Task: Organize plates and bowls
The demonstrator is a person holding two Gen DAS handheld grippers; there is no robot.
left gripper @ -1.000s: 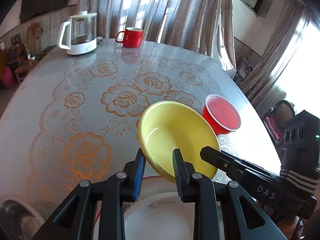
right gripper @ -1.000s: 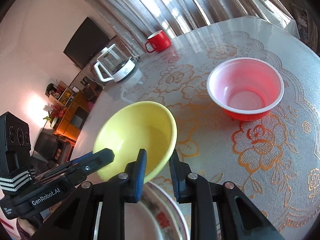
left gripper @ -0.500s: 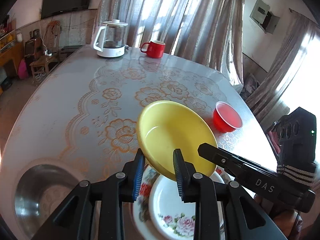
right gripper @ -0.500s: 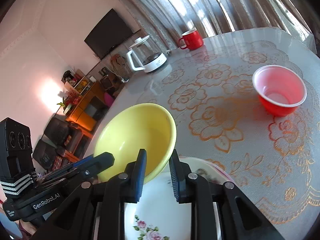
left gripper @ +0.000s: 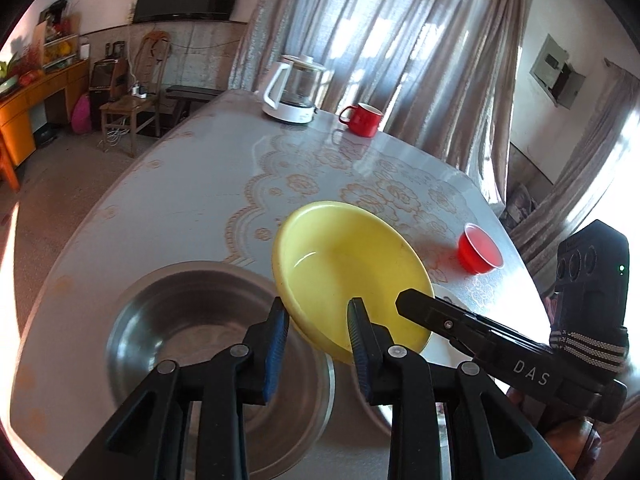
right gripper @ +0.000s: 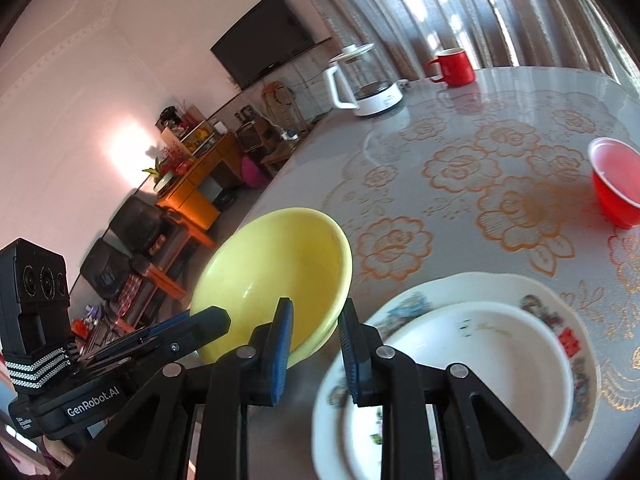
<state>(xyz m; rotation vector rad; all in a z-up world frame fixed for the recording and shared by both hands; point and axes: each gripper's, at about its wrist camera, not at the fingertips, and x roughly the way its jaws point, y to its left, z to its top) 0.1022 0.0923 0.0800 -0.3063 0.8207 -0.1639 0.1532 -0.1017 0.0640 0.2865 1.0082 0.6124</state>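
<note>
Both grippers hold a yellow bowl [left gripper: 344, 264] by its near rim, lifted above the table. My left gripper [left gripper: 318, 320] is shut on that rim, over the right edge of a large steel bowl [left gripper: 172, 332]. My right gripper [right gripper: 314, 330] is shut on the yellow bowl [right gripper: 276, 272] too. A white bowl [right gripper: 480, 352] sits in a floral plate [right gripper: 560, 312] at the lower right of the right wrist view. A small red bowl [left gripper: 478, 250] stands farther right on the table and also shows in the right wrist view [right gripper: 616, 184].
A glass kettle [left gripper: 294, 94] and a red mug [left gripper: 362, 118] stand at the table's far side. The round table [left gripper: 200, 184] has a lace-pattern cover. A chair and cabinets stand off to the left on the floor.
Both grippers have carried the yellow bowl up and to the left, away from the floral plate and toward the steel bowl, which has come into the left wrist view.
</note>
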